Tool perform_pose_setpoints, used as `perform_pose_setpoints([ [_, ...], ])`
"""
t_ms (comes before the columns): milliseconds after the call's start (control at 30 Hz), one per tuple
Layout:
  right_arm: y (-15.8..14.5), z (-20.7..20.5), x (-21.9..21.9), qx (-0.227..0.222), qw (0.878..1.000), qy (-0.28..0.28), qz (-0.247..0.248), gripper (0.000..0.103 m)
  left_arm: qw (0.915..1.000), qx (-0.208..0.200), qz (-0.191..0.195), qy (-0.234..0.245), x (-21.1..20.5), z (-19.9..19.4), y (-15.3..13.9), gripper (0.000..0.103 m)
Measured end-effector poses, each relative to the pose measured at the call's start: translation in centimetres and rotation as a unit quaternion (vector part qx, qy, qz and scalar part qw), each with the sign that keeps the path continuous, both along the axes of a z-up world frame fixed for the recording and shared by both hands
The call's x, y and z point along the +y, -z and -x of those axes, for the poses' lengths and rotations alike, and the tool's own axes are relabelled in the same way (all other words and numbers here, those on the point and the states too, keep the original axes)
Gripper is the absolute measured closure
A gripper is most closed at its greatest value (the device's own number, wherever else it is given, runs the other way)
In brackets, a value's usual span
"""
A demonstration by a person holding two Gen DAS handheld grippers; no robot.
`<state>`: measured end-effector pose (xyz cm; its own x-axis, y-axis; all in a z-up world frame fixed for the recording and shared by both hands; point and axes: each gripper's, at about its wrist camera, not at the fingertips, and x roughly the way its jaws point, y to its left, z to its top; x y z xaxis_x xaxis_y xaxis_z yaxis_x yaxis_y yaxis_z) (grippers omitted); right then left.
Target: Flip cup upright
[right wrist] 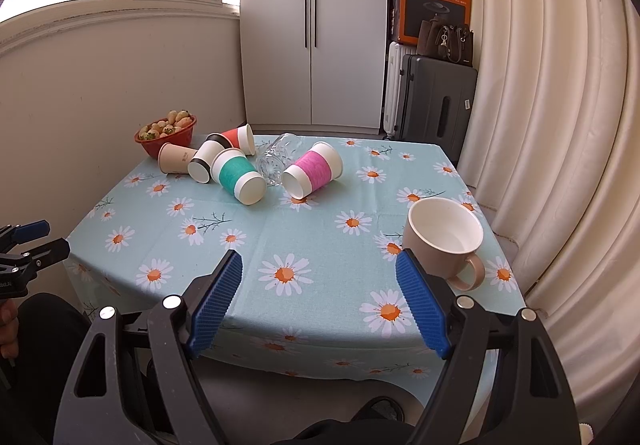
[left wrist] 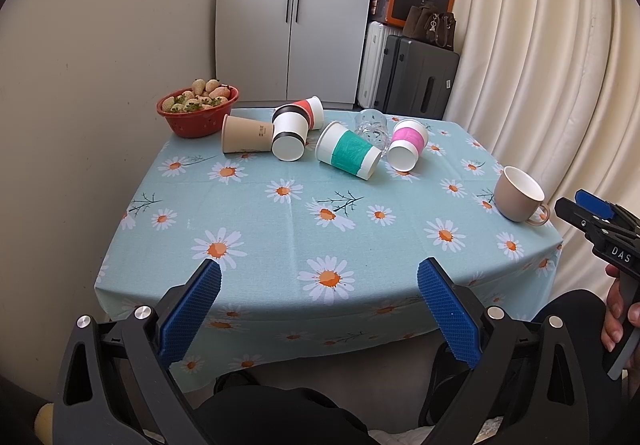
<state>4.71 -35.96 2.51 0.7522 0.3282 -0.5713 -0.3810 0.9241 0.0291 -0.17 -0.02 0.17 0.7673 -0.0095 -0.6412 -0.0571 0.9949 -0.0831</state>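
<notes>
Both cameras sit low at the near edge of the surface (left wrist: 256, 229), looking forward and slightly down along blue-padded fingers toward the white cabinet (right wrist: 312, 29) at 12 o'clock. The left view stands farther left and catches the right hand-held gripper (left wrist: 588, 213) at 3 o'clock; the right view catches the left hand-held gripper (right wrist: 34, 241) at 9 o'clock. Both share the tipped cups, strawberry bowl (left wrist: 198, 113) and beige mug (right wrist: 444, 241), which lies nearest the right camera.

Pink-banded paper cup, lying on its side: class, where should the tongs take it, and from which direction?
Grip the pink-banded cup across its banded middle, coming from above with the open right tongs. It lies with its base towards the camera, so its curved sides are exposed; the glass crowds its left.
</notes>
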Motion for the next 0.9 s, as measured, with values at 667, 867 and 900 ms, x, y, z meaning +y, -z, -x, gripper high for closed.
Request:
perform_pose_setpoints([
  [667, 1.2, -4.2, -0.4, 0.109, 0.992, -0.005, -0.062, 0.024, 0.9978, 0.024, 0.055, 0.025, 0.6, -1.4, -0.2, 0.007],
  [867, 0.8, -8.0, 2.2, 0.147, 0.983, -0.029, -0.105, 0.024, 0.9957, 0.019, 0.078, 0.046, 0.9, -4.1, -1.0, 0.007],
  [900, 0.9, -9.0, 2.5, 0.157, 0.980, -0.029, -0.120, 0.024, 0.9953, 0.018, 0.081, 0.050, 0.9, -4.7, -1.2, 0.007],
])
